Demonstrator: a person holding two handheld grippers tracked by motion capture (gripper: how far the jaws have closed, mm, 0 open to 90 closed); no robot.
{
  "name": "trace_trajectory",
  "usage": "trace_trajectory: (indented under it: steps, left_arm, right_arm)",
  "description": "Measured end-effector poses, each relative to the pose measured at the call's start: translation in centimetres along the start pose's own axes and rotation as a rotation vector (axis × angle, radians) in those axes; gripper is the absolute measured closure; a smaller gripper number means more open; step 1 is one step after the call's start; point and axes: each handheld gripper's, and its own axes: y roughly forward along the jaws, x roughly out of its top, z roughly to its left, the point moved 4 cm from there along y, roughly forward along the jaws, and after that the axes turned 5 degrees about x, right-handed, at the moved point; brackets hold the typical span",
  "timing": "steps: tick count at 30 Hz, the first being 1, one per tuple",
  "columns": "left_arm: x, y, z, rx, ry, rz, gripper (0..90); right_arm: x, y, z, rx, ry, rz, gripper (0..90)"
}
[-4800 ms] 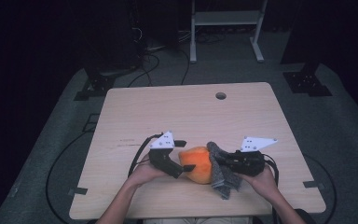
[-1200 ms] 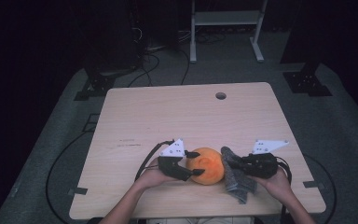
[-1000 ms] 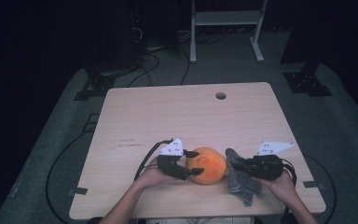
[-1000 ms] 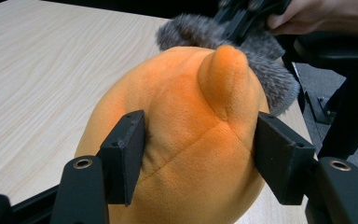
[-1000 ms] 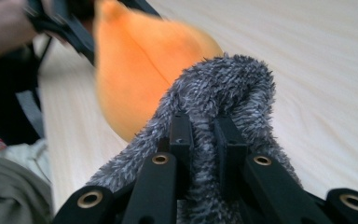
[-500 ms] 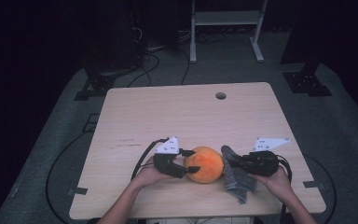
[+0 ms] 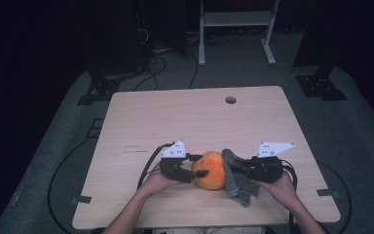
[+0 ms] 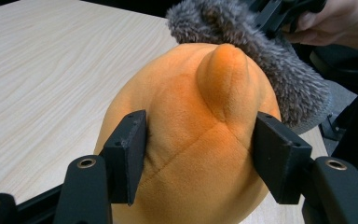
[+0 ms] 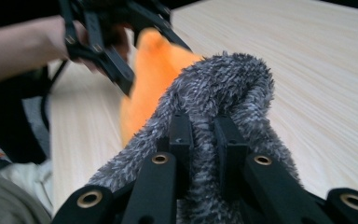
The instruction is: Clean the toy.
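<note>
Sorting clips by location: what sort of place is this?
Probably a lab or recording studio: a bare wooden table on grey carpet, dark surroundings, cables on the floor and black stand feet beside it.

Both grippers, the left gripper (image 7: 198,165) and the right gripper (image 7: 239,167), are black, each topped by a pale three-cornered plate (dotted with small holes); brass-ringed screws stud the jaws, black cables trail off, forearms bare.

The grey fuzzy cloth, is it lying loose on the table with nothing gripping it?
No, the right claw is shut on the grey fuzzy cloth, with a fold of it pinched between the two black jaws.
</note>
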Motion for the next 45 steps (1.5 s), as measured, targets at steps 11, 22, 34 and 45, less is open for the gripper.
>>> trace_trajectory:
  steps: [11,22,34,45]
  left_arm:
    - [0.6,0.9,-0.5,0.015,-0.009,-0.004,38.0]
    - [0.7,0.7,-0.6,-0.007,0.019,0.001,42.1]
    - [0.8,0.9,-1.0,-0.060,-0.013,-0.003,31.4]
    - [0.6,1.3,-0.7,-0.012,-0.027,0.003,46.2]
  right_arm:
    - [1.8,0.1,1.6,-0.008,-0.053,-0.039,78.9]
    - [0.6,0.5,0.6,-0.036,-0.029,-0.012,79.2]
    - [1.7,1.1,1.2,-0.041,-0.081,-0.013,79.1]
    - [2.3,0.6,2.1,-0.026,-0.095,-0.065,79.1]
